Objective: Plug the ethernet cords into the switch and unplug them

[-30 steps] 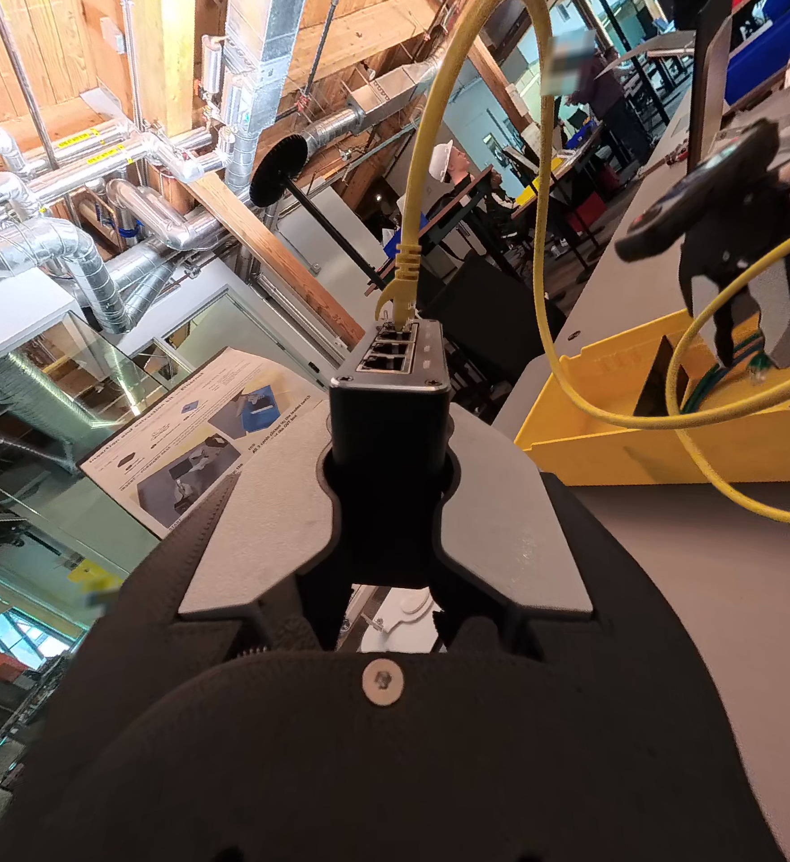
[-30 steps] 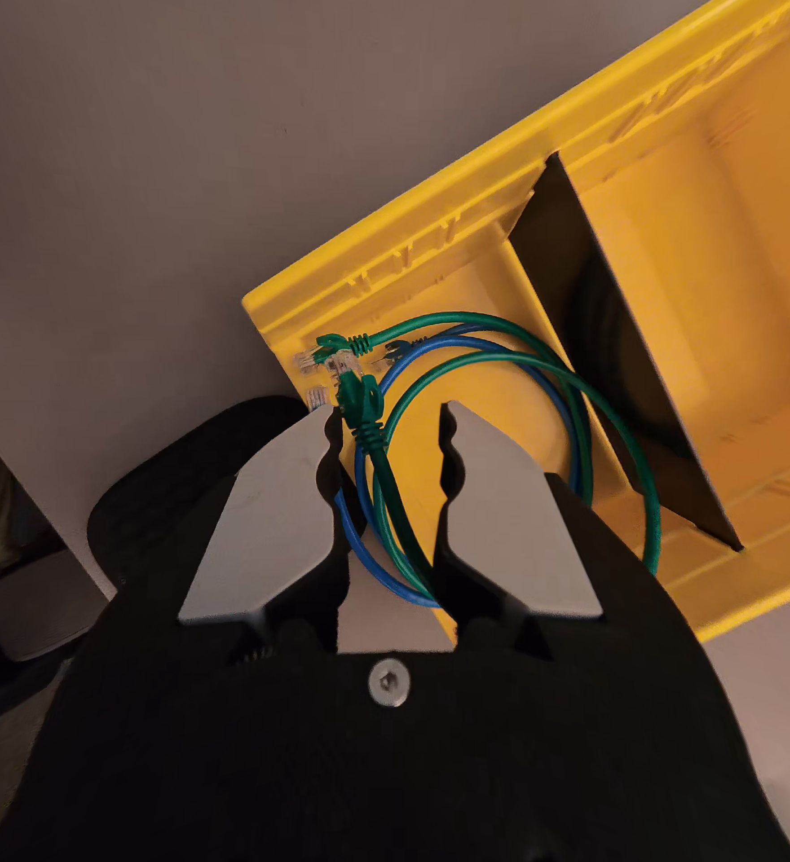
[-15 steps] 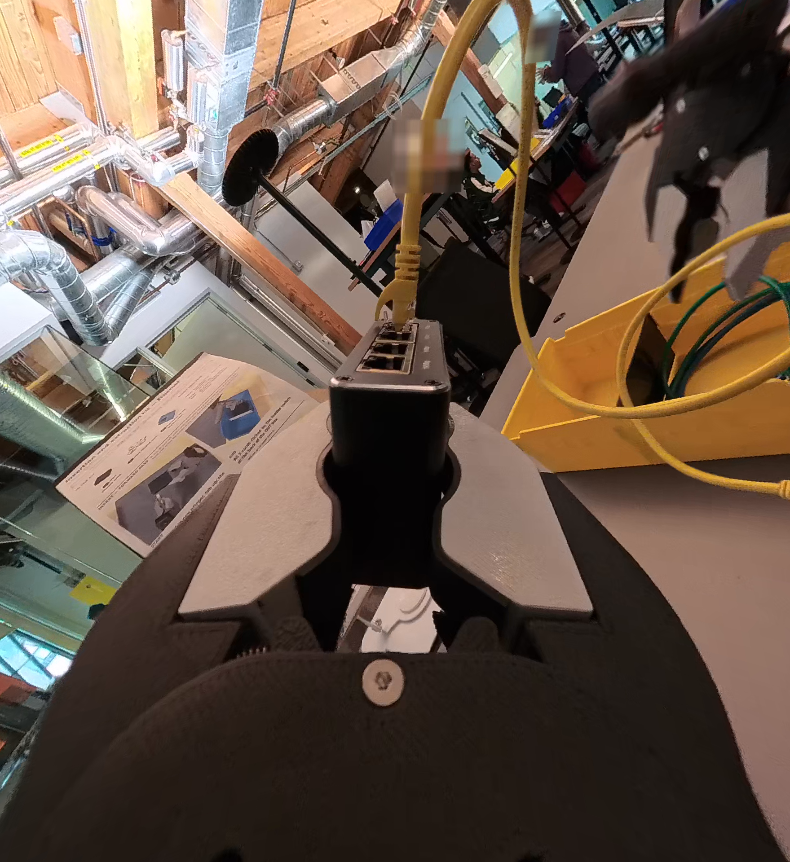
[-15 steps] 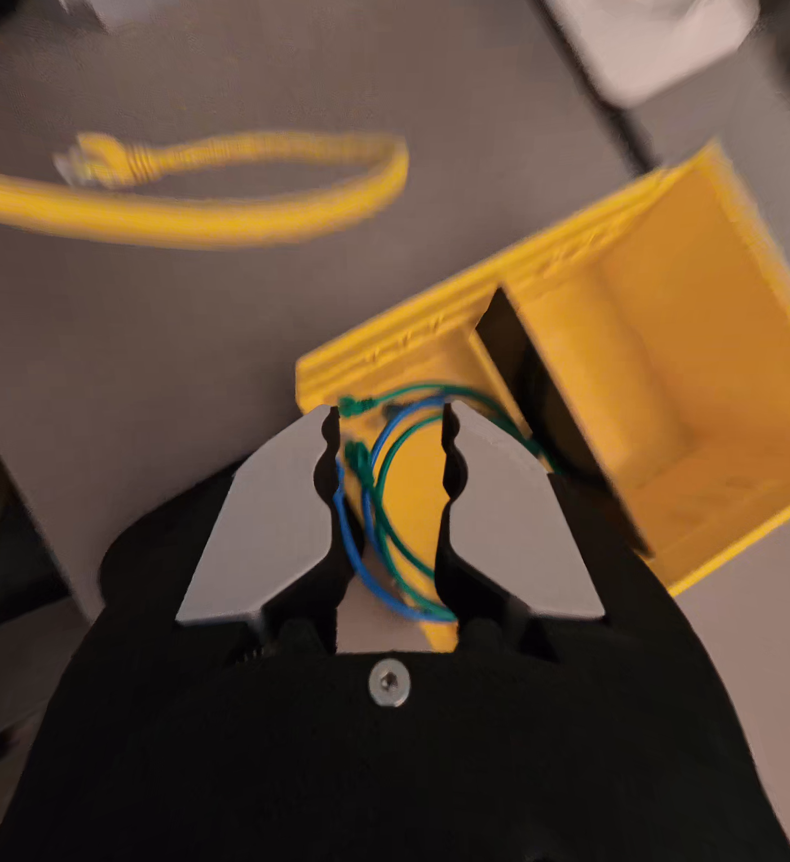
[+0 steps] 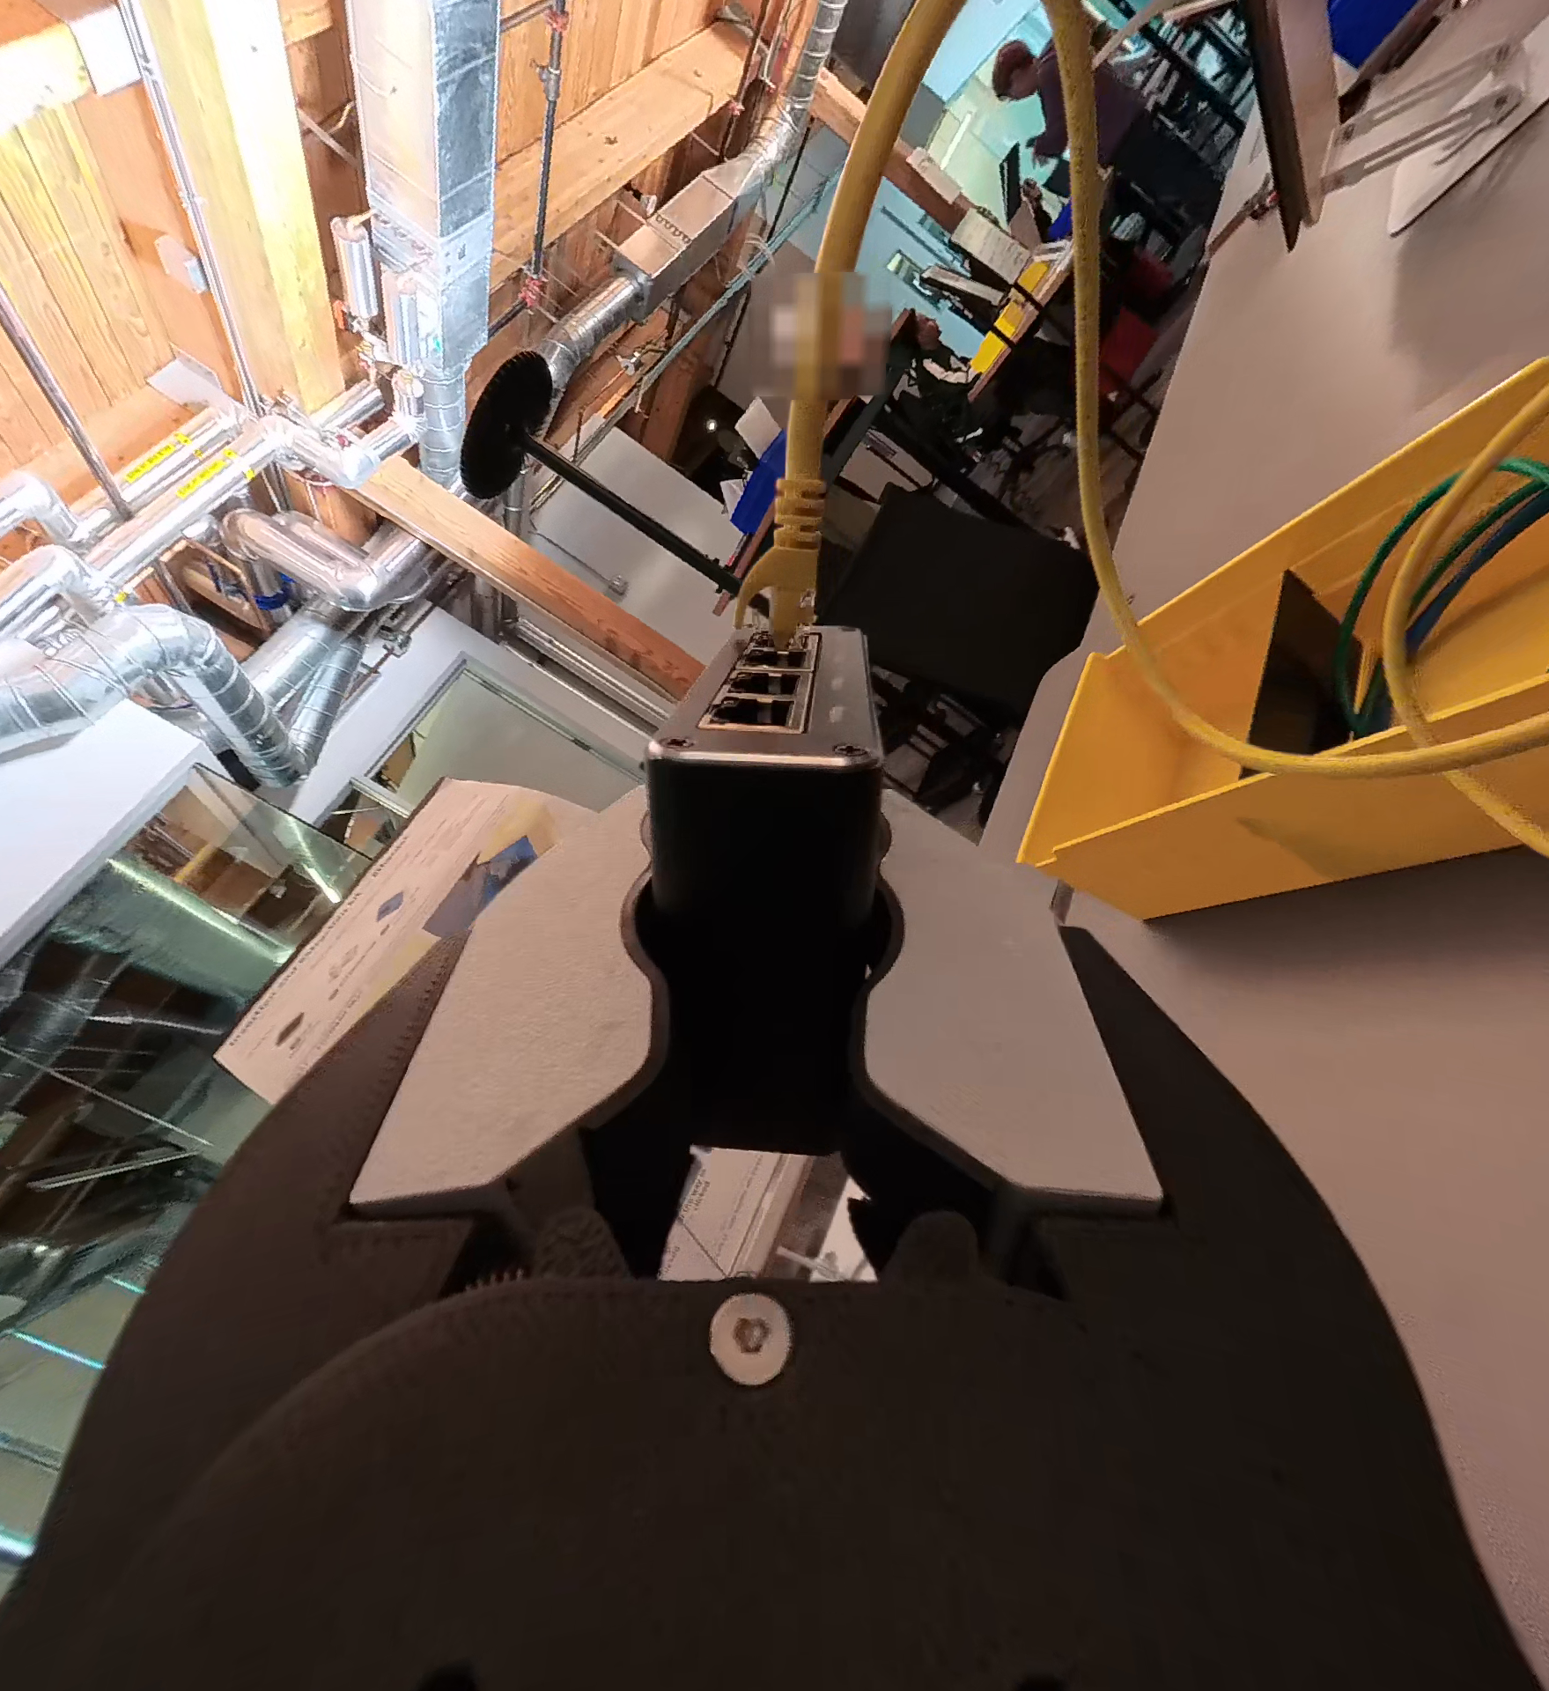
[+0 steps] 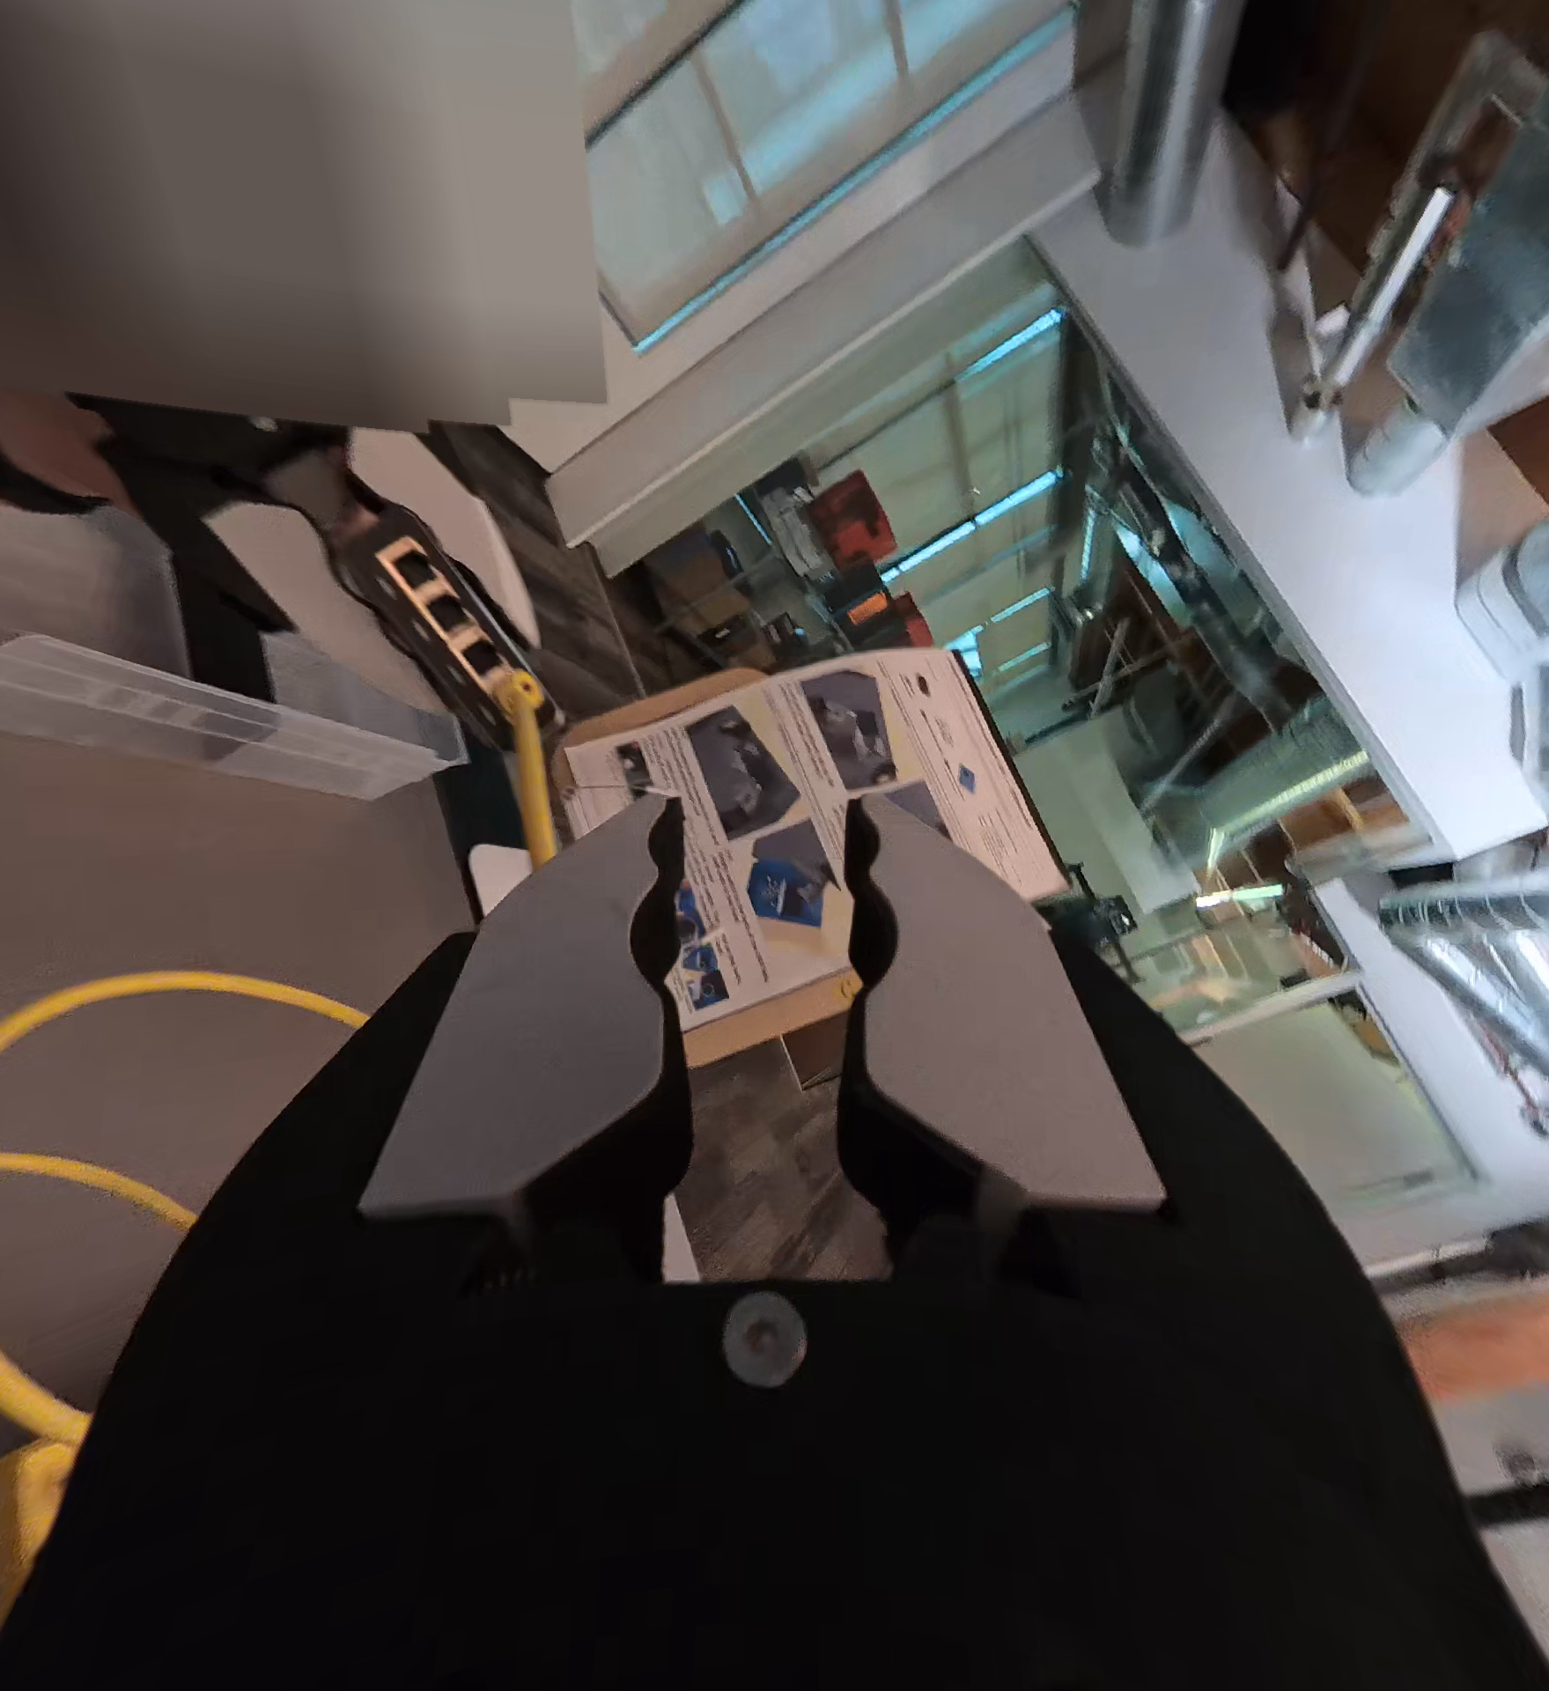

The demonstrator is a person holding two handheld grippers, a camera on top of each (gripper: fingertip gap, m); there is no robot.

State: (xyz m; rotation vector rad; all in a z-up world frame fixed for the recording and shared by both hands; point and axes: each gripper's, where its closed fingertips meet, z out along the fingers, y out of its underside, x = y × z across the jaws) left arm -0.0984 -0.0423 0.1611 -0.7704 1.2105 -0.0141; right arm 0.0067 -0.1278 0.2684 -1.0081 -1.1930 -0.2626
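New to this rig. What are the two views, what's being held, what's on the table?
No robot arm: a person holds a two-finger gripper in each hand, and a camera on each looks out along its fingers. In the left view, the left gripper is shut on a black switch with a yellow cord plugged into its far port. In the right view, the right gripper is open and empty, aimed at a printed sheet. On the grey table stands a yellow bin holding green and blue cords.
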